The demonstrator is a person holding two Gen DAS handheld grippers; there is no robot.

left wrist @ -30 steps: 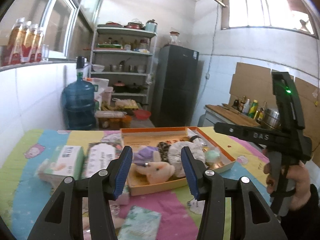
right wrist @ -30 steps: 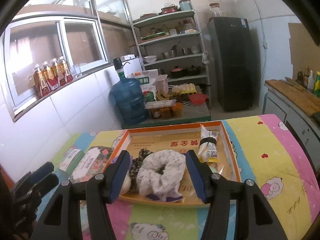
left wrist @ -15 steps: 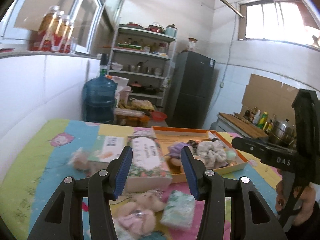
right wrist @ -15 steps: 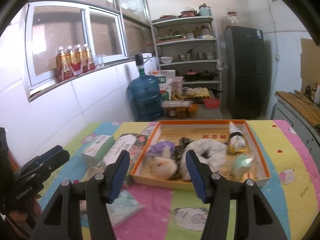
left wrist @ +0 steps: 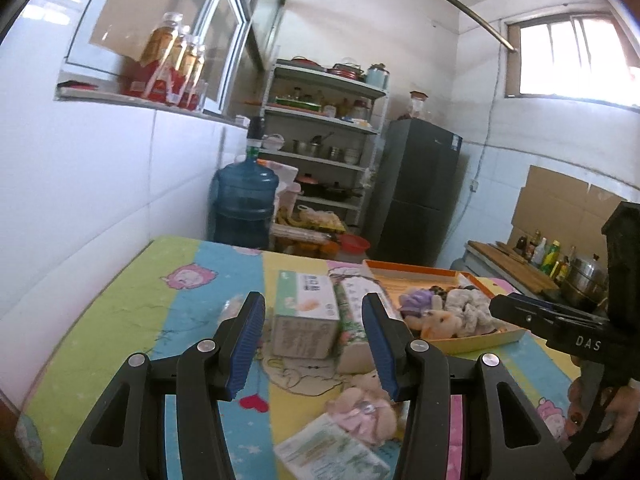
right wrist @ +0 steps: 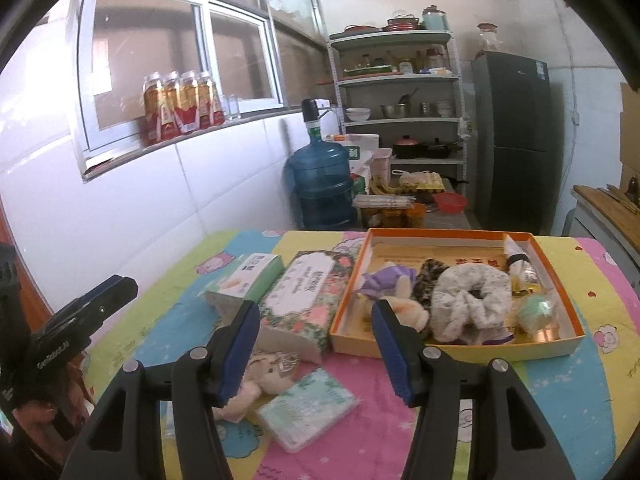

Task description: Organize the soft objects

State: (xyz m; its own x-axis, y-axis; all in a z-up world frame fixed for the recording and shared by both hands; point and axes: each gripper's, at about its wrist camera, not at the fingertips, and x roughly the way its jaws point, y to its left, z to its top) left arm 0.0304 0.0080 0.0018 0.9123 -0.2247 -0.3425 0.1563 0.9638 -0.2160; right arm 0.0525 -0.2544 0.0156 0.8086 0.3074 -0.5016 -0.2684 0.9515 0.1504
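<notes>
- Overhead, both tools hover above a surface (right wrist: 560,368) covered in a bright cartoon-print cloth; the left gripper (left wrist: 314,346) has its blue-padded fingers (left wrist: 250,344) spread wide, with nothing between them.
- The right gripper (right wrist: 314,354) is likewise spread wide and empty; seen from the left wrist camera, its black body carries the letters "DAS".
- From the right wrist camera, the left tool's side bears small white lettering, too small to read for certain.
- An orange tray (right wrist: 456,350) sits toward the right side of the surface and holds a pale floral scrunchie (right wrist: 472,298), a dark patterned scrunchie (right wrist: 428,276), a purple soft toy (right wrist: 384,282), a cream plush (right wrist: 408,312) and a small mint-green bundle (right wrist: 536,312).
- Red characters are printed on the tray floor, partly covered and not legible.
- Just left of the tray lies a floral tissue pack (right wrist: 304,294) with a white label in script that cannot be made out, and beside it a green tissue box (right wrist: 248,274) with small unreadable print.
- Nearer the camera, outside the tray, a pink plush toy (right wrist: 260,376) touches a mint-green tissue packet (right wrist: 308,408).
- Red-labelled bottles (right wrist: 180,106) stand on the window ledge; their labels are unreadable.
</notes>
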